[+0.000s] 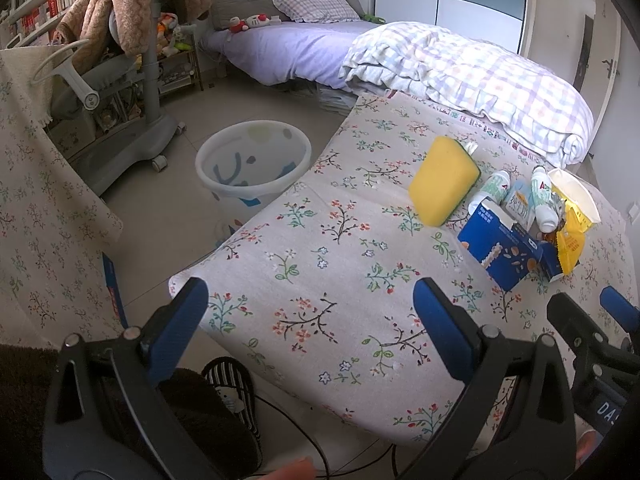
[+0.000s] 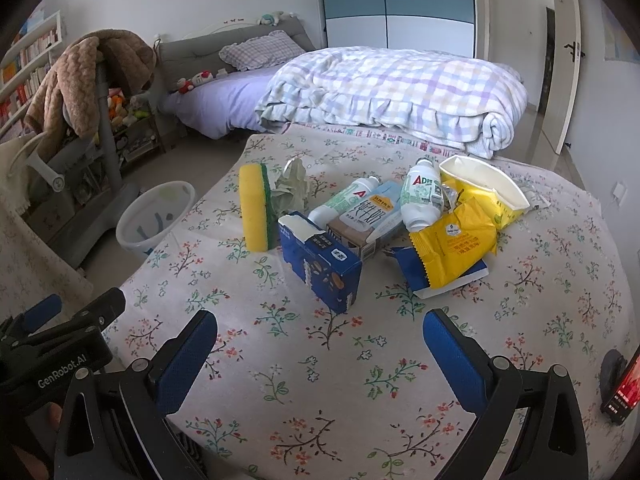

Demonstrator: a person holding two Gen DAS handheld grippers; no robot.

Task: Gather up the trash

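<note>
A pile of trash lies on the floral tablecloth (image 2: 320, 360): a torn blue box (image 2: 320, 268), a milk carton (image 2: 368, 216), two white bottles (image 2: 420, 196), yellow wrappers (image 2: 456, 244), a crumpled tissue (image 2: 294, 184) and an upright yellow sponge (image 2: 254, 212). The sponge (image 1: 444, 180) and blue box (image 1: 500, 248) also show in the left wrist view. A white bin (image 1: 252, 160) stands on the floor left of the table. My left gripper (image 1: 312, 308) is open and empty over the table's near left corner. My right gripper (image 2: 320, 340) is open and empty, short of the blue box.
A grey chair (image 1: 140, 92) draped with a brown blanket stands beyond the bin. A bed with a checked quilt (image 2: 400, 92) lies behind the table. A phone (image 2: 622, 392) rests at the table's right edge. A slipper (image 1: 232, 388) and cable lie on the floor below.
</note>
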